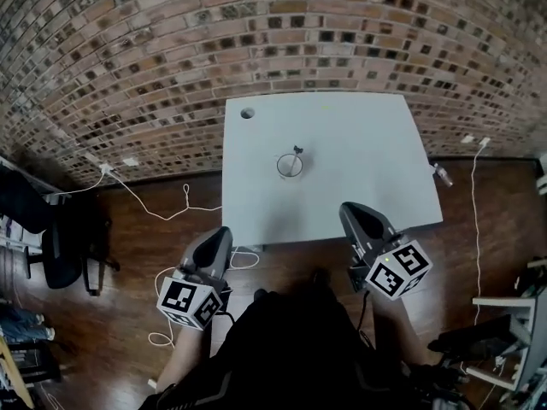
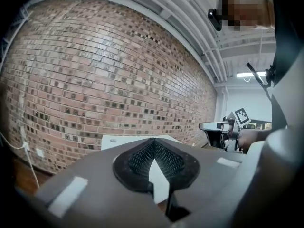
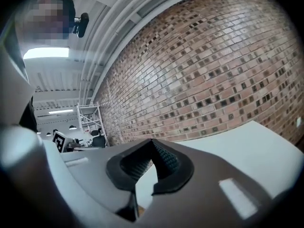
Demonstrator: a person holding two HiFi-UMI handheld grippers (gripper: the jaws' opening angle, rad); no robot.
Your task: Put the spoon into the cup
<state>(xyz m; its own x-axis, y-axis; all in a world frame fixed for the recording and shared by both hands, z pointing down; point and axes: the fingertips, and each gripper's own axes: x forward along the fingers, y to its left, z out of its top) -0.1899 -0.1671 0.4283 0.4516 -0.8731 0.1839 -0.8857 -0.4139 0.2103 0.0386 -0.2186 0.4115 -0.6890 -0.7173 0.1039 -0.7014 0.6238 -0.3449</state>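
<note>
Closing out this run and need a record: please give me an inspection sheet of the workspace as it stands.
Surface: white table, round hole near its far left corner.
Job's things: spoon stands in the cup.
Clutter: nothing seen on the table.
Grippers: left gripper and right gripper shut, empty, short of the table.
Cables: white cable loose on the floor.
Surroundings: brick wall, dark chair at left.
</note>
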